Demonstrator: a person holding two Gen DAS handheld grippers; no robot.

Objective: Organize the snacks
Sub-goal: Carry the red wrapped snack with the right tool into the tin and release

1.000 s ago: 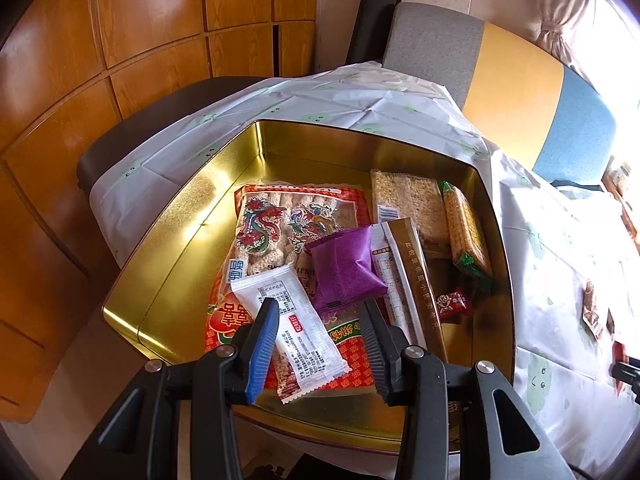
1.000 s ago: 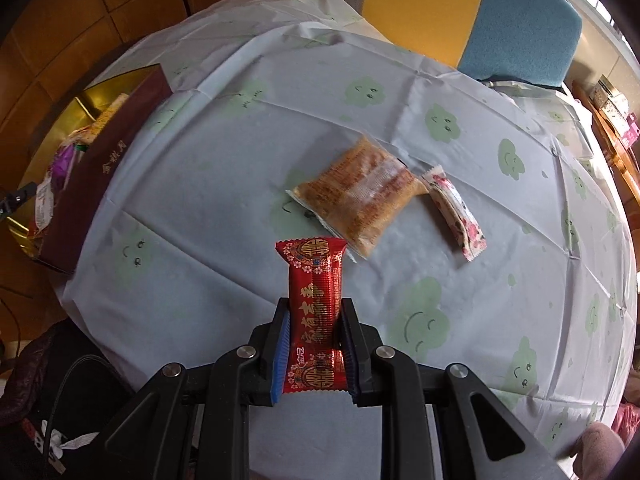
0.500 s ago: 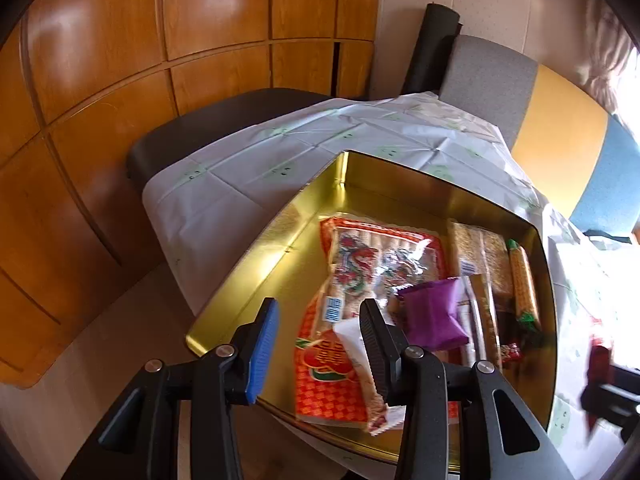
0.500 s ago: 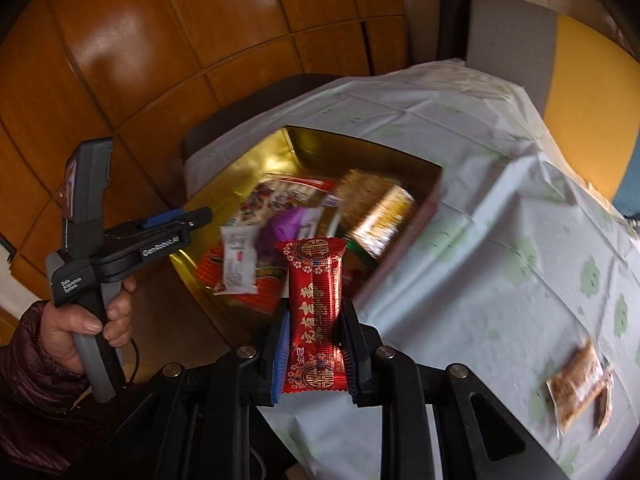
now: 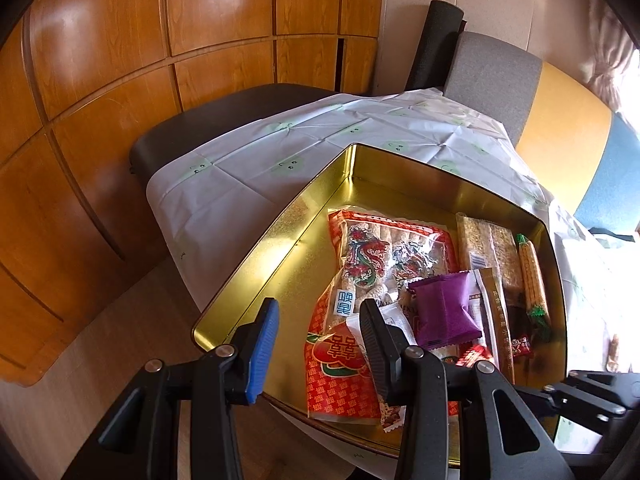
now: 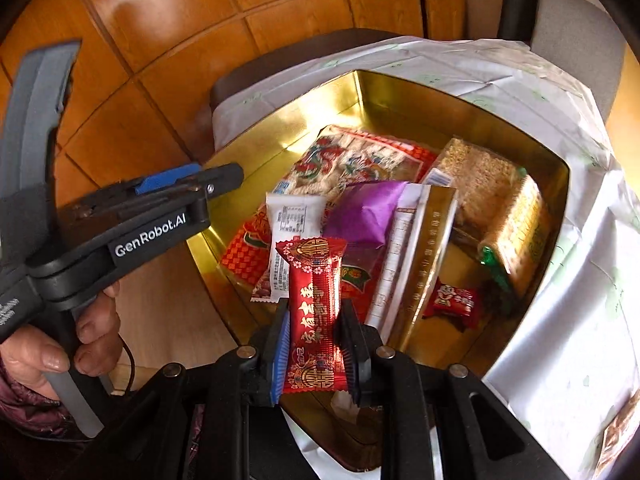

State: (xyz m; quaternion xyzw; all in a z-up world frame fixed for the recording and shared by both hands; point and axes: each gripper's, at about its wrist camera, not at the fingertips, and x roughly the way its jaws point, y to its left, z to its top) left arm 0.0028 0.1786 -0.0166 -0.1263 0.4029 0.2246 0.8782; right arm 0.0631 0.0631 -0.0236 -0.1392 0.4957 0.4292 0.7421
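"GenRobot.AI" reads in white on the black body of the left claw (image 6: 188, 184), gripped by a hand (image 6: 60, 344) at a dark sleeve; its jaws stand partly apart with nothing between them, poised over the near left corner of a gold tin (image 5: 280, 240). The right claw (image 6: 316, 344) pinches a red snack packet (image 6: 316, 300) printed with gold Chinese characters and double-happiness emblems, upright between its pads, just above the tin's near rim.

The tin sits on a bench draped in a white cloth (image 5: 248, 176) dotted with pale green smiling faces. Behind it rise orange-brown wooden wall panels (image 5: 120, 60); a dark chair seat (image 5: 200, 128) sits under the cloth's far edge, and a grey, yellow and blue chair back (image 5: 560, 112) stands to the right.

Inside the tin lies a large red bag with dragon artwork (image 5: 372, 256) and a blue-on-white label, a purple packet (image 5: 444, 308) on top of it, a white packet with a printed nutrition table (image 6: 292, 220), a long gold-brown sachet with a column of characters (image 6: 432, 248), pale grain bars in clear wrap (image 6: 480, 184), a corn-printed stick (image 5: 532, 280) and a small red candy (image 6: 452, 300).
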